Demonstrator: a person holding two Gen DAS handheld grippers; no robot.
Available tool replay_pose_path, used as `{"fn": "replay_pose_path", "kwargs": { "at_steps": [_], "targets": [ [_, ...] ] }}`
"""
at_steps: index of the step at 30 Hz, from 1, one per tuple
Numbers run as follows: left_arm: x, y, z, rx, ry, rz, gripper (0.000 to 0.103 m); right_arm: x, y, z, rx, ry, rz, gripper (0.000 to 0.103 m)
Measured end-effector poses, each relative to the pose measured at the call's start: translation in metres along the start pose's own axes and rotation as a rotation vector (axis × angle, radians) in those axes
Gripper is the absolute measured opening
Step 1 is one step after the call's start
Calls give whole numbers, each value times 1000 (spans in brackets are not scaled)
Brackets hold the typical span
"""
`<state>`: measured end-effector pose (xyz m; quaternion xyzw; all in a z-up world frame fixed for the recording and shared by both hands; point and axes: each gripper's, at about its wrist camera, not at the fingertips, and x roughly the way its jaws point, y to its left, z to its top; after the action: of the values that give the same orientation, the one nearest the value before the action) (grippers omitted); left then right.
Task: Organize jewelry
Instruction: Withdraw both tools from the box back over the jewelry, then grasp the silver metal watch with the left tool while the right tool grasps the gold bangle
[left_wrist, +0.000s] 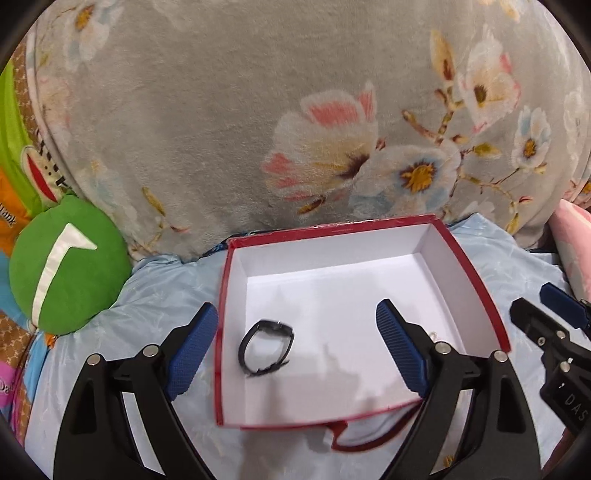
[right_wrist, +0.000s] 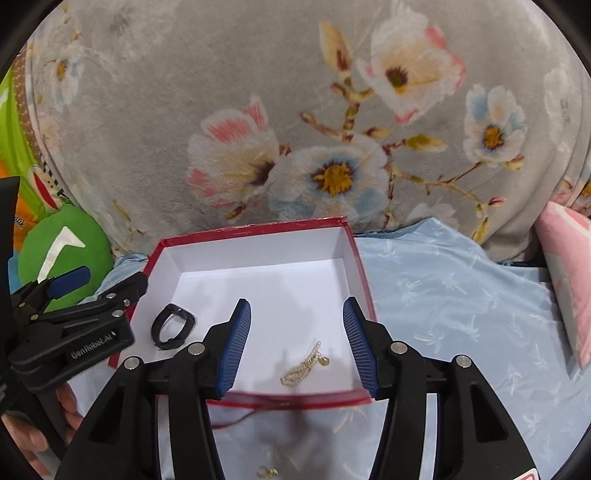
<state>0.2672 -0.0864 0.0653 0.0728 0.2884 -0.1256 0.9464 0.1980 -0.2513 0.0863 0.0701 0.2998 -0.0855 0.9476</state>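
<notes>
A red box (left_wrist: 476, 273) (right_wrist: 360, 266) with a white inside stands open on the pale blue bedspread. A black bracelet (left_wrist: 266, 347) (right_wrist: 172, 325) lies in its left part. A small gold and pearl chain (right_wrist: 303, 365) lies near its front wall. My left gripper (left_wrist: 295, 343) is open above the box's left side, with the black bracelet lying below the gap, untouched. My right gripper (right_wrist: 297, 343) is open above the front right part, with the chain below it and free of the pads. A small gold piece (right_wrist: 267, 472) lies on the bedspread in front of the box.
A grey flowered blanket (left_wrist: 258, 110) rises behind the box. A green plush cushion (left_wrist: 66, 266) lies at the left, a pink pillow (right_wrist: 565, 266) at the right. The bedspread (right_wrist: 461, 295) spreads right of the box. A hand (right_wrist: 44, 435) holds the left gripper.
</notes>
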Motion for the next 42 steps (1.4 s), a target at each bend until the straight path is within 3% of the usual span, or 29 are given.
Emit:
{"fn": "replay_pose_path", "kwargs": {
  "at_steps": [6,13,20,24,30,42],
  "targets": [
    [-55,32,-34,-57,36,-5,86,-60,-11,-34,-22,-14,-14,58],
    [-84,72,-108,-150,155,9,86,-98,-28,-93,6,62,-11,58],
    [-94,77,-181,-178,284,8,86,-115,-37,-151,19,156,-27,58],
    [-92,67,-211,-198,355,-33,86,-113,-36,-178,17,216,-27,58],
    [-87,45,-227,-176,407,-84,86,-105,-27,-200,11,270,-5,58],
    [-62,25,-215,-195,435,-154,86,-90,-21,-214,10,321,1,58]
  ]
}}
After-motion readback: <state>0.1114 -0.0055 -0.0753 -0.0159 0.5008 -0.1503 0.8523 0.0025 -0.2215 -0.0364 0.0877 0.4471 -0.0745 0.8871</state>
